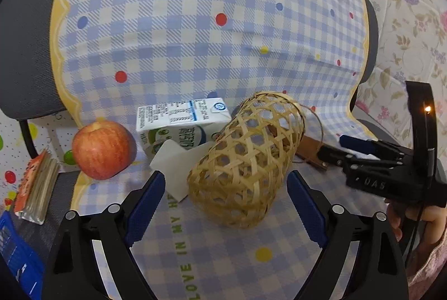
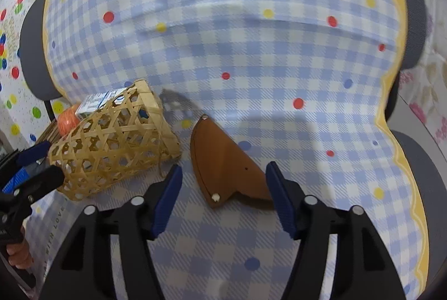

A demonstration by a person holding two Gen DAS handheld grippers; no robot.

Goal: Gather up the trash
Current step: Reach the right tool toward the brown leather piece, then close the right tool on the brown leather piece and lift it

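Left wrist view: left tongs (image 1: 226,212) stand wide apart and empty around the near end of a woven basket (image 1: 245,157) lying on its side on a checked cloth printed "LOVE IN MY". Beyond lie a white scrap (image 1: 173,168), a milk carton (image 1: 181,124) with unreadable print, and an apple (image 1: 102,149). Right tongs (image 2: 222,198), open and gripping nothing, straddle a brown leather piece (image 2: 223,163). Collection looks barely begun; next, closing on a piece and carrying it to the basket.
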